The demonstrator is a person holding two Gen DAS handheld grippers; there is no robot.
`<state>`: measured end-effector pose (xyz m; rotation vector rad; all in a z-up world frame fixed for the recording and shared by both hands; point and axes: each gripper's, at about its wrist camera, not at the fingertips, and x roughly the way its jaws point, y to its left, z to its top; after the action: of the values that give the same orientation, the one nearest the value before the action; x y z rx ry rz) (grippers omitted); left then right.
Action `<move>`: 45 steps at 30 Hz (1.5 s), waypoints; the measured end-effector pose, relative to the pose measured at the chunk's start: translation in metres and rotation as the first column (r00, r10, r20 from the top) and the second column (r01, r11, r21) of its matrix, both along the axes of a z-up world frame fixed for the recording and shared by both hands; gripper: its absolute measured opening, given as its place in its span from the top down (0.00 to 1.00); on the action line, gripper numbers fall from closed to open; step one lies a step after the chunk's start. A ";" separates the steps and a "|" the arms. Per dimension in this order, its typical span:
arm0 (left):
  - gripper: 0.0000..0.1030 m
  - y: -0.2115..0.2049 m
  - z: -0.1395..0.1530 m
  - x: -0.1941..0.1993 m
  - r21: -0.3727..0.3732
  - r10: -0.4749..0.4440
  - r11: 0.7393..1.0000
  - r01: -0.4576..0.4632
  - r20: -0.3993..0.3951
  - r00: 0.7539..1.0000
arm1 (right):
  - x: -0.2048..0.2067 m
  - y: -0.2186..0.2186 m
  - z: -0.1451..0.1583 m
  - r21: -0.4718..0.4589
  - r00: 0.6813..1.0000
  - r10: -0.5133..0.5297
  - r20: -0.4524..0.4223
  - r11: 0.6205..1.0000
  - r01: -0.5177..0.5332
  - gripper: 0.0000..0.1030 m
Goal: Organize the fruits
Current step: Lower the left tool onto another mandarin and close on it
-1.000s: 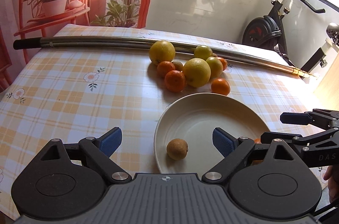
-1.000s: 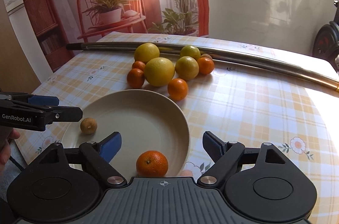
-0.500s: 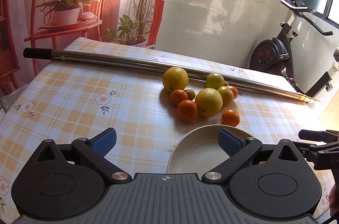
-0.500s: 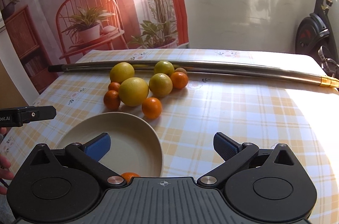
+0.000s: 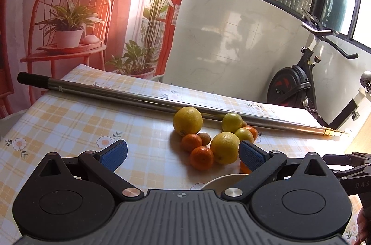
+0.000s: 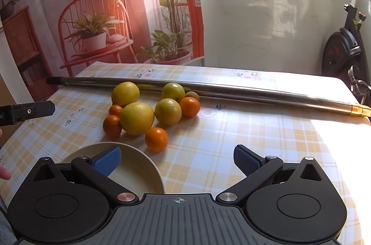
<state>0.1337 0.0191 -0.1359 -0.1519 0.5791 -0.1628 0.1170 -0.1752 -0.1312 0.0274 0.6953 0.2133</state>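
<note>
A pile of fruit lies on the checked tablecloth: large yellow citrus [image 6: 136, 118] [image 5: 224, 147], smaller yellow-green ones [image 6: 168, 111], small oranges [image 6: 156, 139] [image 5: 201, 157] and a brown kiwi-like fruit [image 5: 204, 138]. A beige plate [image 6: 141, 172] sits nearer me, mostly hidden behind the gripper bodies; only its rim [image 5: 220, 180] shows in the left wrist view. My left gripper [image 5: 183, 153] is open and empty, short of the pile. My right gripper [image 6: 177, 158] is open and empty above the plate's right edge.
A long metal pole [image 6: 231, 91] [image 5: 129, 99] lies across the table behind the fruit. An exercise bike [image 5: 301, 87] stands past the far right table edge. The other gripper's tip [image 6: 27, 111] shows at the left, with a person's fingers below it.
Both grippers have pulled back and risen from the plate. The plate with its kiwi and orange has slipped below the gripper bodies, and the fruit pile now sits mid-view.
</note>
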 end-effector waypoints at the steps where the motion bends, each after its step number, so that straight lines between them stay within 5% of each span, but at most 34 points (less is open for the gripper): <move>1: 0.00 -0.001 0.000 0.003 0.005 -0.004 1.000 0.004 -0.007 1.000 | 0.002 0.000 0.000 -0.001 1.000 0.000 0.001 1.000 0.000 0.00; 9: 0.00 -0.012 -0.005 0.031 0.121 0.009 0.993 -0.001 -0.067 0.998 | 0.022 -0.002 -0.003 -0.021 1.000 -0.008 0.003 1.000 0.008 0.00; 22: 0.09 -0.012 -0.018 0.074 0.062 -0.008 0.998 0.018 -0.145 0.989 | 0.040 -0.011 -0.004 0.003 1.000 -0.017 0.020 1.000 0.017 0.00; 29: 0.38 -0.013 -0.036 0.104 0.034 -0.008 0.999 0.018 -0.270 0.963 | 0.047 -0.023 -0.015 0.043 0.998 -0.063 -0.006 0.997 0.064 0.00; 33: 0.46 -0.014 -0.042 0.112 0.026 -0.012 0.999 0.019 -0.266 0.964 | 0.047 -0.025 -0.018 0.039 0.998 -0.063 -0.013 0.997 0.064 0.00; 45: 0.49 -0.020 -0.056 0.127 -0.070 -0.082 0.996 0.064 -0.302 0.950 | 0.052 -0.026 -0.024 0.049 0.997 -0.071 -0.038 0.996 0.072 0.01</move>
<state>0.2609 -0.0007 -0.1922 -0.2150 0.8898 -0.2309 0.1688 -0.2015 -0.1551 0.1042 0.7239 0.1619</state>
